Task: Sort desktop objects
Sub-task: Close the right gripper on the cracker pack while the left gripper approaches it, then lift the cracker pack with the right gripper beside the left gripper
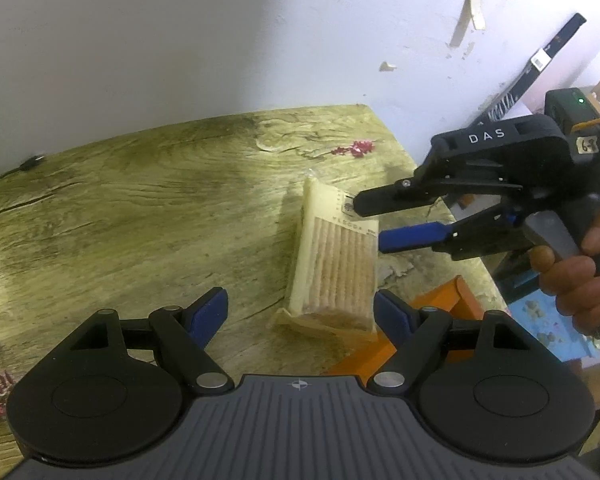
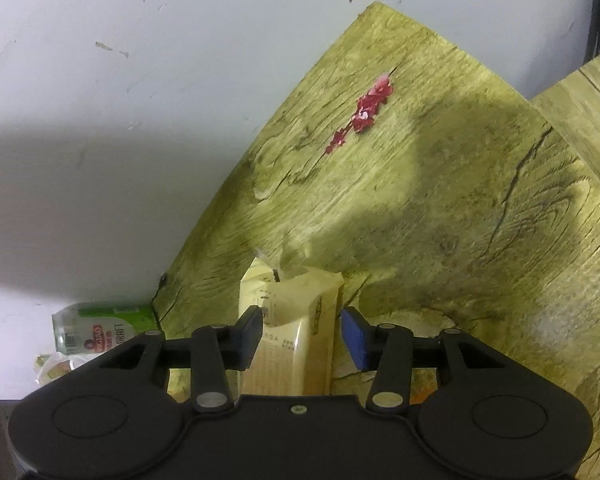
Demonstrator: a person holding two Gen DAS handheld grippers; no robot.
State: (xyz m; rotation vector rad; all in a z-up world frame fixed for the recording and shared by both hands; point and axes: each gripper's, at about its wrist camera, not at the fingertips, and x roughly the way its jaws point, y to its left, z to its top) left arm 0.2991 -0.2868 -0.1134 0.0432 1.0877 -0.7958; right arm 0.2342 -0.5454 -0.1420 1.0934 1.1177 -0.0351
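Wood-grain table carries a cracker packet; right gripper brackets its far end, parted, seemingly for grasping, while left gripper waits wide.

1. The orange flat object at the tabletop's near right edge is mostly hidden behind the left gripper and the clear-wrapped cracker packet; what it is cannot be told.
2. The packet's near end is covered by the right gripper body in the right wrist view, and its print is too small to read.
3. The green-labelled clear bottle is partly hidden by that gripper's left linkage.
4. The hand on the right gripper's handle is cut off by the picture's right edge.
5. The black cable end at the far left is too small to identify.
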